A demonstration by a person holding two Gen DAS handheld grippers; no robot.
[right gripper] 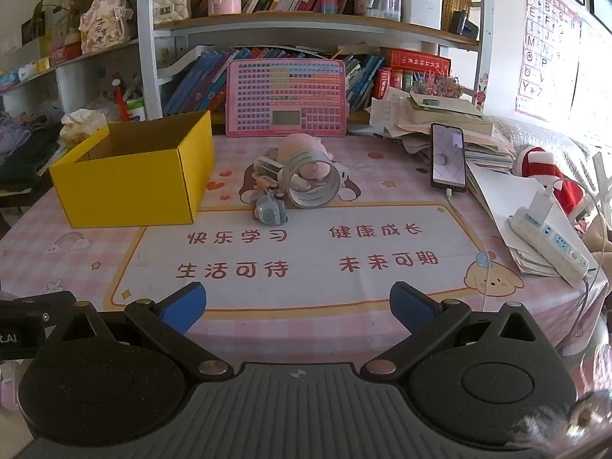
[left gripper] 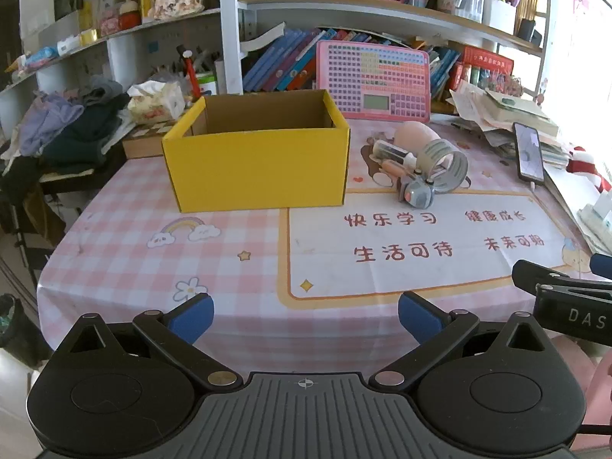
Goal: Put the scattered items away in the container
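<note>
We see desk (right gripper: 382,290), box (right gripper: 130,187) at left, empty as far as we see; pile right of box: tape roll (right gripper: 311,181) on its side, toy (right gripper: 269,210) nearest; we judge right hand-held gripper (right gripper: 296,304) nearer, pile straight ahead; left hand-held gripper (left gripper: 306,315) too spread wide, nothing held

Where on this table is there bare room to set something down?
The printed white panel between the grippers and the toy pile is bare, as is the checked cloth before the yellow box. The paper stack and power strip crowd the right edge.
</note>
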